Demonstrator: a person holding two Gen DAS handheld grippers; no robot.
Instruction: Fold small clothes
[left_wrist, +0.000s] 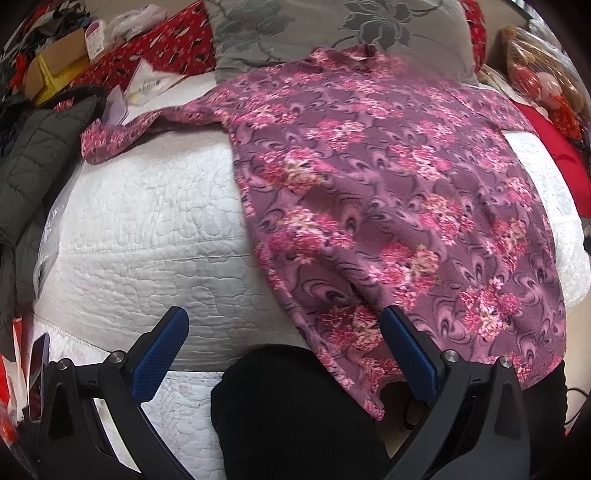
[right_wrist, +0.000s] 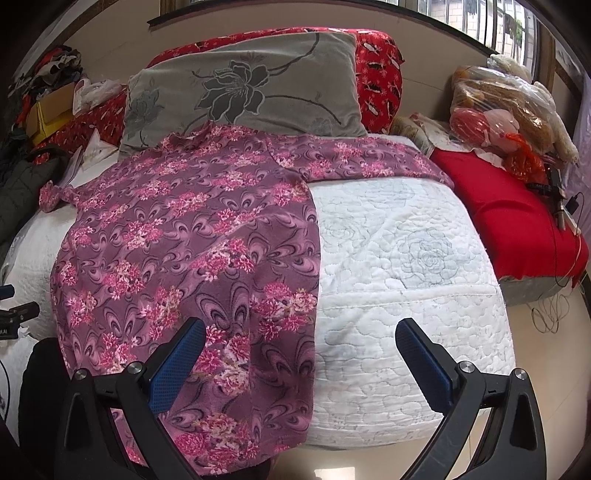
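You are holding both tools low at the foot of a bed covered in white quilting, and a purple floral top is lying spread flat across it, filling the centre and right of the left wrist view and the centre left of the right wrist view. Its collar is resting against a grey flowered pillow at the top of the frame, and its hem is hanging over the near edge of the bed. The left hand-held gripper is standing wide open, gripping nothing, its right finger over the hem. The right hand-held gripper is likewise spread wide and empty, its left finger over the garment's right edge. To fold well, you are probably best pinching the two hem corners evenly, or bringing each sleeve inward first, keeping the cloth taut so no creases are trapped. One sleeve is trailing toward the upper left of the left wrist view; the other is stretching right. The lowest hem is cut off behind the tools and something black, so you cannot tell where its corners are lying.
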